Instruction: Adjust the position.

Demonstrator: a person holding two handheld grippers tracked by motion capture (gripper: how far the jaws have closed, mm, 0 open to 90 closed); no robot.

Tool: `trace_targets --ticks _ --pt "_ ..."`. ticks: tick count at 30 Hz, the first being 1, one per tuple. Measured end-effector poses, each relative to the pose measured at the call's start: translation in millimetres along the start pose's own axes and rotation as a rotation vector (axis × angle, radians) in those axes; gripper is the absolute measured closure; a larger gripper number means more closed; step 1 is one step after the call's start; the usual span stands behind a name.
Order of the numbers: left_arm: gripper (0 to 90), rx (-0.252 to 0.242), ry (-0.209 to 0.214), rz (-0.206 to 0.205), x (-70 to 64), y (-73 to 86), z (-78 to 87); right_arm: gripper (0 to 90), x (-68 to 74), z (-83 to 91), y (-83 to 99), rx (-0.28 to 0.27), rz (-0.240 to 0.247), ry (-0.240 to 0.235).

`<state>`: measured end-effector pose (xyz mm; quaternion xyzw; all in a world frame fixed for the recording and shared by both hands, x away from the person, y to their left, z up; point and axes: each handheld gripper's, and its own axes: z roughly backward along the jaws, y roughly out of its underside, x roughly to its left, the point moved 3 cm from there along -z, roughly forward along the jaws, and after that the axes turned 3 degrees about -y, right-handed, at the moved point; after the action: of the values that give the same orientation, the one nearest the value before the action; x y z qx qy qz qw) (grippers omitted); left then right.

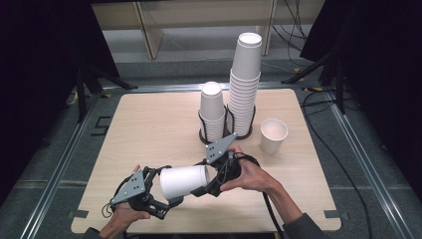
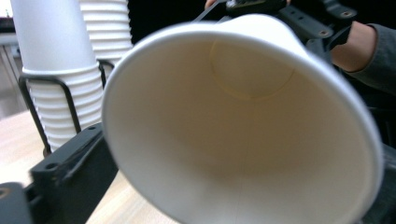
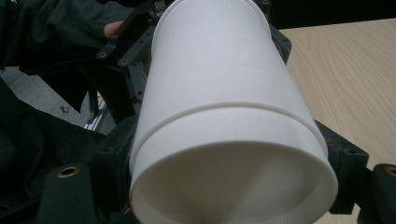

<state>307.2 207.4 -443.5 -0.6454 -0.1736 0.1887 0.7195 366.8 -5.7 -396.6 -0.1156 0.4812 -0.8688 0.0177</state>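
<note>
Both grippers are clamping a white paper cup (image 1: 183,182), held sideways above the pale wooden table (image 1: 149,129).
Left gripper (image 1: 161,191) and right gripper (image 1: 206,179) are squeezing opposite ends; excess pressure could crush it.

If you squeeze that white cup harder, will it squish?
Probably. The paper cup looks thin-walled and empty, so likely light and easily dented. Held sideways between the left tongs and right tongs, it would likely roll if dropped on the table.

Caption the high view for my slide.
Two handheld grippers hold a white paper cup sideways before two racked cup stacks.
</note>
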Motion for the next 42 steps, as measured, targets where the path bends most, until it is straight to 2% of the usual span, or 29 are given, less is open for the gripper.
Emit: trace_targets --ticks 6,7,11,13,15,16,17,18,19,20,24,26,29,30,31,32,33,35,36,37,38,42 --pt "6.4 0.009 0.020 0.009 1.9 -0.7 1.2 24.0 -0.7 -0.1 1.4 0.003 -0.012 -0.007" --pt "7.3 0.010 0.025 0.007 2.4 -1.2 1.7 23.9 -1.4 0.6 1.5 0.006 0.004 0.004" --pt "10.5 0.006 0.038 -0.015 1.4 -3.1 2.3 22.6 -1.4 1.1 2.4 0.020 0.009 0.015" --pt "11.9 0.015 0.041 -0.019 0.4 -2.8 2.6 21.8 -1.0 0.6 4.6 0.041 -0.013 0.003" --pt "12.7 0.019 0.044 -0.026 0.6 -2.7 2.7 21.3 -3.0 1.5 5.9 0.044 -0.004 0.008" --pt "12.9 0.025 0.041 -0.035 0.9 -2.6 2.8 20.8 -1.5 2.5 7.4 0.055 -0.043 0.007" --pt "13.2 0.033 0.037 -0.040 1.5 -2.5 3.0 19.4 -1.9 3.5 8.2 0.064 -0.048 0.013" --pt "13.3 0.040 0.032 -0.040 2.0 -2.0 3.0 17.8 -3.9 4.4 8.6 0.070 -0.031 0.031" --pt "13.5 0.047 0.018 -0.037 2.7 -1.1 2.3 16.8 -3.1 6.0 9.2 0.084 -0.047 0.048" --pt "13.6 0.066 0.013 -0.032 3.7 -0.4 2.2 16.4 -5.9 8.1 8.6 0.086 -0.013 0.076" --pt "13.7 0.125 0.007 -0.035 4.6 3.4 -0.2 16.3 -4.0 15.0 5.0 0.139 0.015 0.164" --pt "13.7 0.160 0.009 -0.049 4.1 5.0 -1.3 16.5 -1.7 14.6 3.1 0.186 0.043 0.205" --pt "13.7 0.177 -0.001 -0.051 1.3 7.7 -5.1 16.9 5.2 10.0 0.3 0.258 0.064 0.249" --pt "13.7 0.200 -0.004 -0.059 0.6 8.3 -5.2 17.0 6.9 8.3 -0.9 0.266 0.075 0.252" --pt "13.7 0.192 0.003 -0.062 0.3 9.0 -6.9 17.6 7.6 5.0 -2.8 0.273 0.108 0.236" --pt "13.7 0.218 -0.003 -0.071 -0.1 8.7 -5.8 17.5 7.7 2.7 -3.7 0.279 0.128 0.241" --pt "13.7 0.220 -0.001 -0.070 -0.9 9.0 -6.3 17.2 10.7 1.3 -3.9 0.285 0.100 0.244" --pt "13.7 0.228 0.004 -0.074 -1.2 9.7 -7.7 17.6 10.8 -2.4 -3.0 0.290 0.096 0.228" --pt "13.7 0.228 0.007 -0.065 -2.1 10.0 -8.4 17.6 9.6 -4.4 -2.1 0.294 0.105 0.231" --pt "13.7 0.256 0.003 -0.072 -2.2 9.7 -7.1 17.6 8.7 -6.2 -0.8 0.305 0.107 0.228" --pt "13.7 0.264 0.004 -0.077 -1.9 9.8 -7.3 17.7 7.7 -8.8 0.5 0.309 0.118 0.216" --pt "13.6 0.272 0.007 -0.085 -0.7 13.9 -8.8 18.1 7.6 -17.3 4.0 0.342 0.137 0.203"
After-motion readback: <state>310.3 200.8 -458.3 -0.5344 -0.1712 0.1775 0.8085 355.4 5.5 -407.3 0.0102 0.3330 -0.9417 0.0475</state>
